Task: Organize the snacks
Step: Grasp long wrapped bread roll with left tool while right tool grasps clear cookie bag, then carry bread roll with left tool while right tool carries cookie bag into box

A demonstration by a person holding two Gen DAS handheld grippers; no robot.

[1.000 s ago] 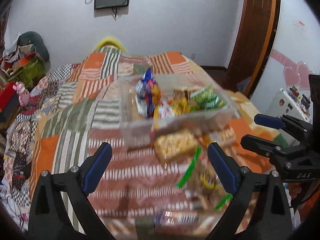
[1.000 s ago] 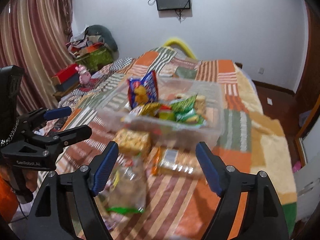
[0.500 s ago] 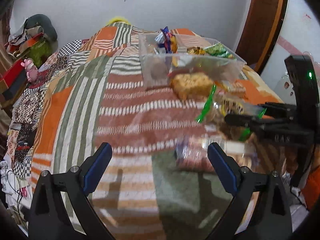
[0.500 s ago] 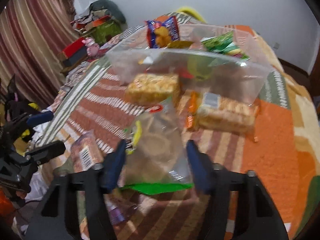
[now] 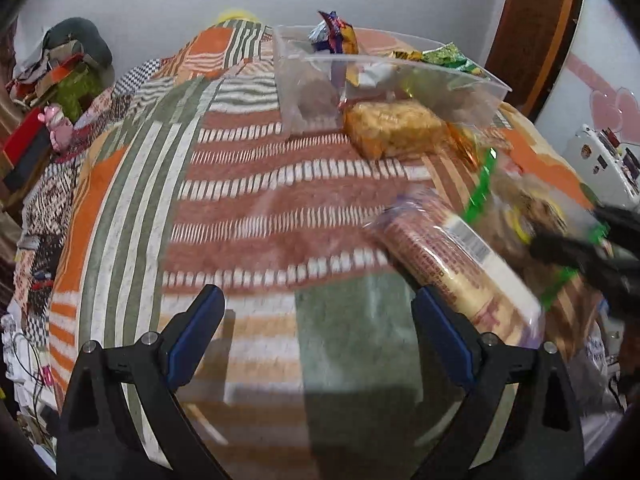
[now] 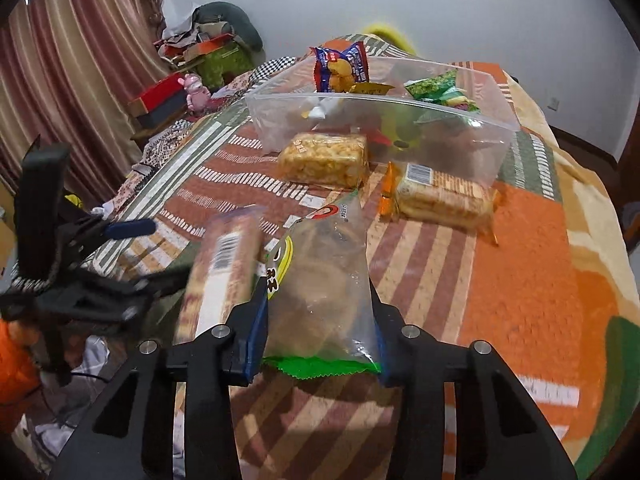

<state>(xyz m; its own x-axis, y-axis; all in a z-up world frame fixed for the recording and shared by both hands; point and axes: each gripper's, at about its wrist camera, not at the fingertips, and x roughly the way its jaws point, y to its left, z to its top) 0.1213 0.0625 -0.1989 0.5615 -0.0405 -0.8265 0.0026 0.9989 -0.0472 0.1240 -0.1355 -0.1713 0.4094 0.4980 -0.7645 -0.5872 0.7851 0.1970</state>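
A clear plastic bin (image 6: 496,152) holding several snack packs stands on the striped bedspread; it also shows in the left wrist view (image 5: 296,92). My right gripper (image 6: 316,336) is shut on a clear bag with a green hem (image 6: 320,280), which also shows in the left wrist view (image 5: 520,204). My left gripper (image 5: 316,336) is open and empty above the bedspread, with a long biscuit pack (image 5: 452,264) just beyond its right finger. A yellow puffed-snack pack (image 6: 324,158) and a second biscuit pack (image 6: 444,196) lie in front of the bin.
The bedspread (image 5: 248,200) covers a bed. A cluttered side table with a red box (image 6: 160,96) and a pink toy (image 6: 196,90) stands left. A curtain (image 6: 60,80) hangs at far left. A wooden door (image 5: 532,28) is at right.
My right gripper closed from wide open onto the clear green-hemmed bag. My left gripper moved back and lower toward the near edge, staying open; the long biscuit pack now lies near it.
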